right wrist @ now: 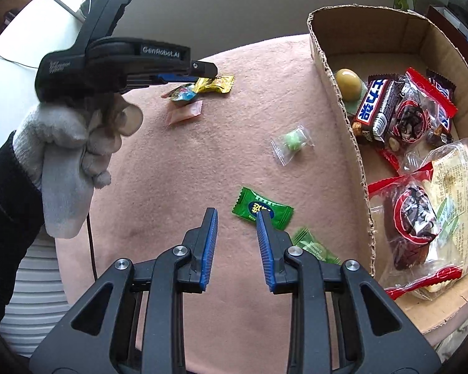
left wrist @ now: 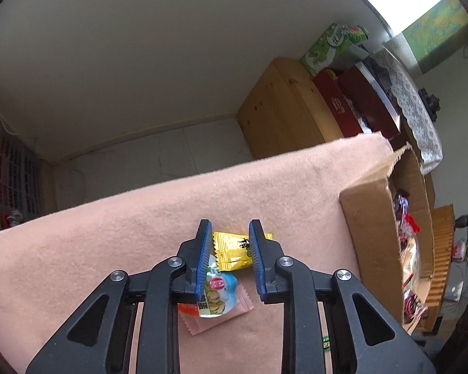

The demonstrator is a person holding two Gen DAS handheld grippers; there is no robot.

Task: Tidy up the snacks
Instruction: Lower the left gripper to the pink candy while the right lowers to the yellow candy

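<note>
My left gripper (left wrist: 230, 229) is open, its fingers either side of a yellow snack packet (left wrist: 234, 251) on the pink cloth (left wrist: 124, 233). A blue-and-white packet (left wrist: 216, 294) lies on a pink wrapper (left wrist: 231, 314) just below it. In the right wrist view the left gripper (right wrist: 207, 73) hovers over the same yellow packet (right wrist: 216, 84). My right gripper (right wrist: 236, 213) is open and empty above the cloth, its right fingertip over a green candy (right wrist: 262, 208). A second green candy (right wrist: 315, 246) and a clear packet with a green sweet (right wrist: 291, 143) lie nearby.
An open cardboard box (right wrist: 337, 99) at the right holds several snacks, including a chocolate bar (right wrist: 376, 112) and red-trimmed packets (right wrist: 415, 218); it also shows in the left wrist view (left wrist: 371, 243). A wooden cabinet (left wrist: 280, 109) with boxes on top stands beyond the table edge.
</note>
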